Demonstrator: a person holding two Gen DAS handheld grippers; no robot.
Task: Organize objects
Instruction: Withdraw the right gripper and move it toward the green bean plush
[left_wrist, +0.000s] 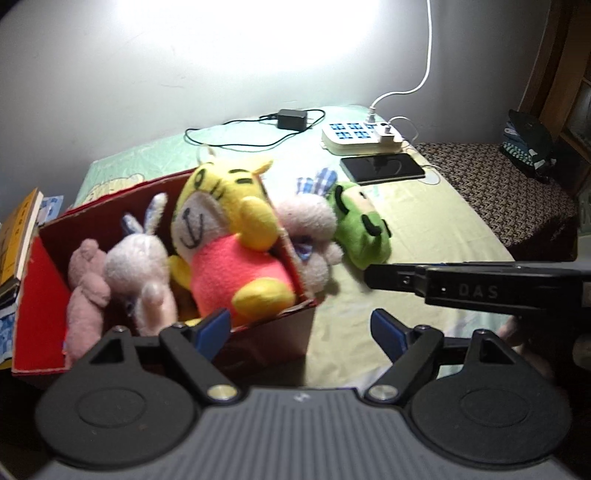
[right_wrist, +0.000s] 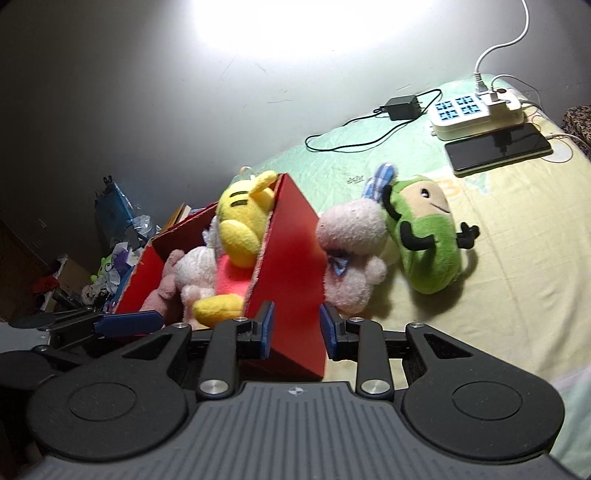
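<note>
A red cardboard box (left_wrist: 40, 295) (right_wrist: 291, 266) stands on the bed. It holds a yellow tiger plush (left_wrist: 229, 236) (right_wrist: 240, 221), a white rabbit plush (left_wrist: 140, 266) (right_wrist: 195, 269) and a pink plush (left_wrist: 86, 291). A second pink rabbit plush (left_wrist: 310, 229) (right_wrist: 351, 251) and a green plush (left_wrist: 360, 229) (right_wrist: 424, 240) lie on the sheet right of the box. My left gripper (left_wrist: 301, 332) is open and empty above the box's near right corner. My right gripper (right_wrist: 297, 328) is open and empty at the box's right wall; it also shows in the left wrist view (left_wrist: 461, 284).
A white power strip (left_wrist: 360, 136) (right_wrist: 476, 118), a black phone (left_wrist: 382, 168) (right_wrist: 496, 147), a black adapter (left_wrist: 291, 118) (right_wrist: 400, 107) and cables lie at the far end of the bed. Books (left_wrist: 18, 236) stand left of the box. Clutter (right_wrist: 110, 258) lies beyond the bed's left.
</note>
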